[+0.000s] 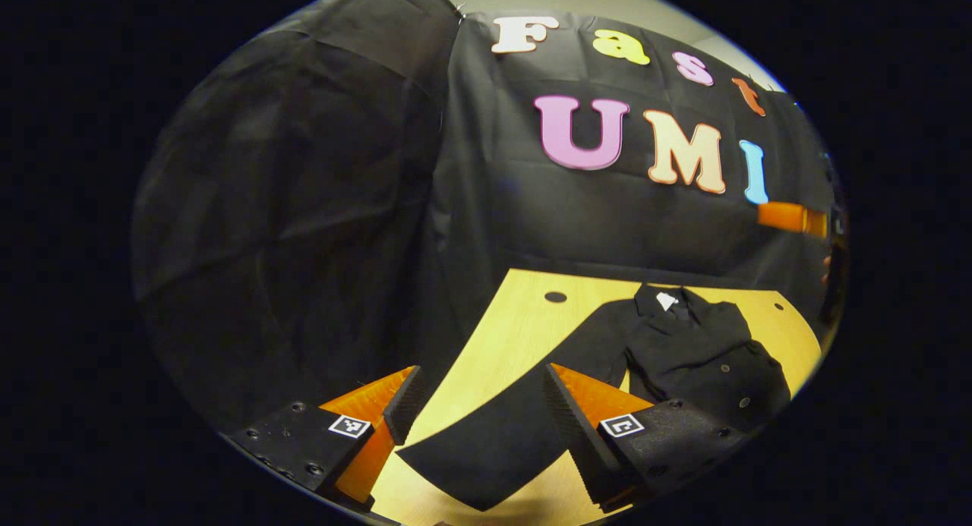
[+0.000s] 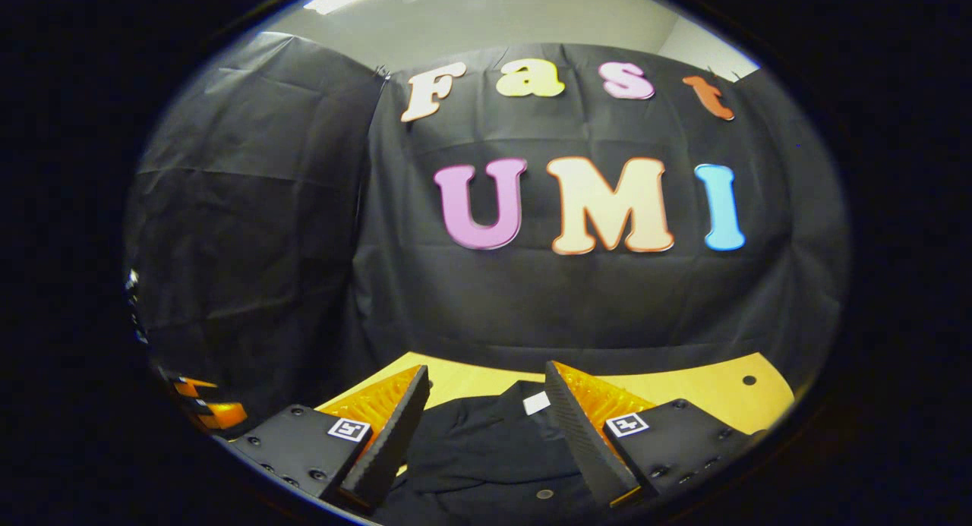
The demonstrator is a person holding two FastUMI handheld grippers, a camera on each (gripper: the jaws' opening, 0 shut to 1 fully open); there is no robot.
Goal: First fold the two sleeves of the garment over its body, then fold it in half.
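A black cloth wall (image 2: 250,230) closes the booth behind a light wooden table (image 1: 516,336). On the table lies a black garment (image 1: 706,351) with buttons, one long sleeve (image 1: 516,420) stretched out flat toward the left gripper (image 1: 478,404). This gripper hovers above the sleeve's end, its jaws spread wide and holding nothing. The right gripper (image 2: 486,412) hangs over the garment's body near the collar — its jaws also spread apart, empty. A small white label (image 2: 536,403) sits at the collar.
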